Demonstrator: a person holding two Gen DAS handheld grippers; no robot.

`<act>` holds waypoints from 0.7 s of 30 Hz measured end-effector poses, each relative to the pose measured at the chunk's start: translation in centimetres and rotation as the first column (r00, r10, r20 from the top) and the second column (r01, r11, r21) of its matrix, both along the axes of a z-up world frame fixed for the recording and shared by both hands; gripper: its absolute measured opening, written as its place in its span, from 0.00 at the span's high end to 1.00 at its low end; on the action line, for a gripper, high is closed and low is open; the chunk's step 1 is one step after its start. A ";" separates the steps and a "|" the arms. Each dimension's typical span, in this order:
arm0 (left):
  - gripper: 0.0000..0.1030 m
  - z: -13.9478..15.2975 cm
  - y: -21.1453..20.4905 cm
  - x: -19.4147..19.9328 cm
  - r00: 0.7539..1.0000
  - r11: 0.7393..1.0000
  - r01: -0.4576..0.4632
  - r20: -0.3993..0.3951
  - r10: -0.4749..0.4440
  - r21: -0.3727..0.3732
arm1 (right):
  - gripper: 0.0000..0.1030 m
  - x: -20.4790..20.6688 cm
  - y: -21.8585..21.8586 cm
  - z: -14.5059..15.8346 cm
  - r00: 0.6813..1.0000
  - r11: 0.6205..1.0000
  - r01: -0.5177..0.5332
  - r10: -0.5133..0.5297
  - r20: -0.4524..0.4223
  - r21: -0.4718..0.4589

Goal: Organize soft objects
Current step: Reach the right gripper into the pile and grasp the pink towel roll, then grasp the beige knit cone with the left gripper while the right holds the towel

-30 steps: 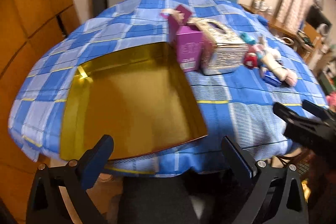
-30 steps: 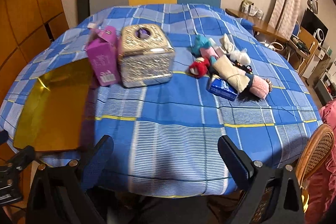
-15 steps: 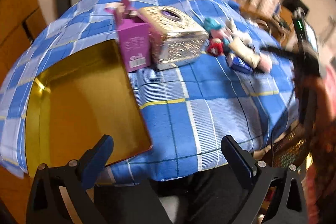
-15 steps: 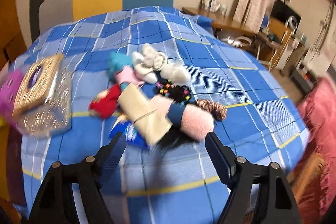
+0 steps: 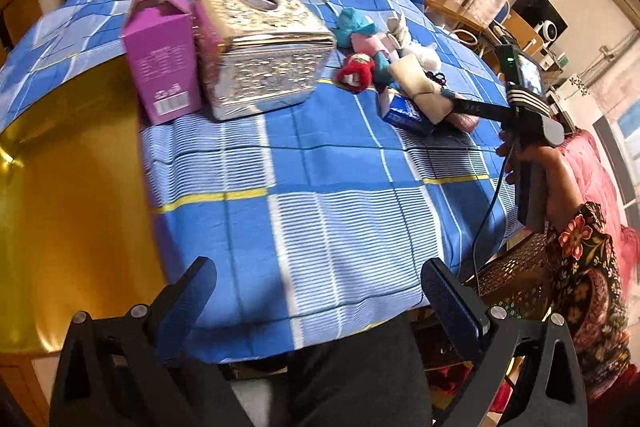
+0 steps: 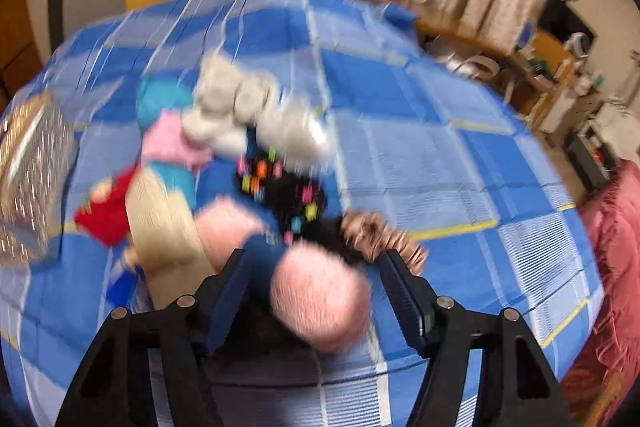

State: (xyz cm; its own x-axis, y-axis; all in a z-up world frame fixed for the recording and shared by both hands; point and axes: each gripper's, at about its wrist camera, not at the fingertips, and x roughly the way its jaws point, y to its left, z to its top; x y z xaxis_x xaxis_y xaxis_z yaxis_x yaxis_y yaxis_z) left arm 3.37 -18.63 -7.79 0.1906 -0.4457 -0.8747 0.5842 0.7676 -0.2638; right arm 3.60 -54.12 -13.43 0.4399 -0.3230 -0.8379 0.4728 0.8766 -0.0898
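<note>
Our right gripper (image 6: 314, 283) was closing, pads not yet touching the fluffy pink pom-pom (image 6: 320, 301) between them at the pile's near edge, left gripper (image 5: 320, 297) spread empty, so snagging the black beaded hair-tie (image 6: 288, 191) seemed likely.

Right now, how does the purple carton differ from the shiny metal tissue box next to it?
The purple carton is tall, narrow and matte, with its top flaps standing open. The metal tissue box is wider and squatter, reflective and embossed, closed on top except for an oval opening. The carton shows a printed barcode; the tissue box shows only patterned relief. Both stand upright, side by side, on the blue checked tablecloth.
</note>
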 end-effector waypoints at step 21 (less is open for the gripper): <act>0.00 -0.2 -15.6 5.8 0.999 0.998 0.001 0.033 0.001 -0.068 | 0.72 -3.3 -3.8 0.5 0.971 0.941 0.132 -0.187 0.151 0.313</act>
State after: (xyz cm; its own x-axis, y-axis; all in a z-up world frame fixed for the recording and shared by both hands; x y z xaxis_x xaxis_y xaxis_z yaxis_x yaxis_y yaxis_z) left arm 9.16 -34.19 -8.02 0.2186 -0.5040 -0.8356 0.5932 0.7485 -0.2963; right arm 0.31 -57.87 -12.97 0.5522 -0.1480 -0.8204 0.5927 0.7618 0.2615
